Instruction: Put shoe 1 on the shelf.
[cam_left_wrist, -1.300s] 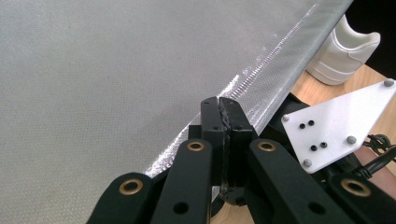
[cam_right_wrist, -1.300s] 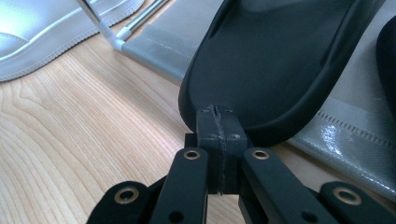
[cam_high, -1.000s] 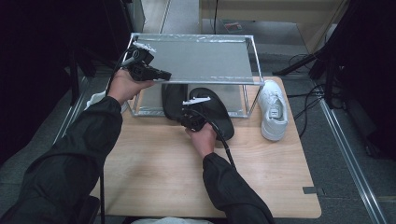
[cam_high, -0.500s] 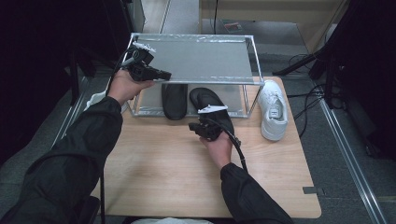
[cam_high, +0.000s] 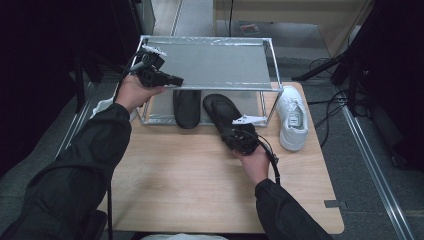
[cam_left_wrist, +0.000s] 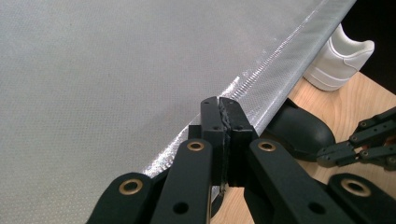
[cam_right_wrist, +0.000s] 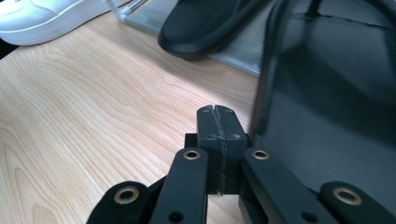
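I hold my left gripper (cam_high: 172, 79) up at the near left corner of the rack (cam_high: 215, 62), over its grey mesh top. Its jaws are pressed flat together with nothing between them, and in the left gripper view (cam_left_wrist: 219, 105) they point along the near edge rail of that top shelf.

My right gripper (cam_high: 231, 134) sits low over the table (cam_high: 180, 175), right at the near end of the right-hand black shoe (cam_high: 222, 111). Its jaws are also closed tight on each other, empty; in the right gripper view (cam_right_wrist: 218, 114) they show against bare wood, and a dark surface that I cannot identify fills the right side of that view.

The right-hand black shoe lies slanted, its far end under the rack's top shelf and its near end sticking out over the front rail onto the table. In the high view my right gripper overlaps that near end, but I cannot tell whether it touches the shoe.

The other black shoe (cam_high: 186, 107) lies just left of it on the rack's lower level, pointing straight away from me, and the two are close but apart.

A white sneaker (cam_high: 292, 117) stands on the table just outside the rack's right side, toe toward me.
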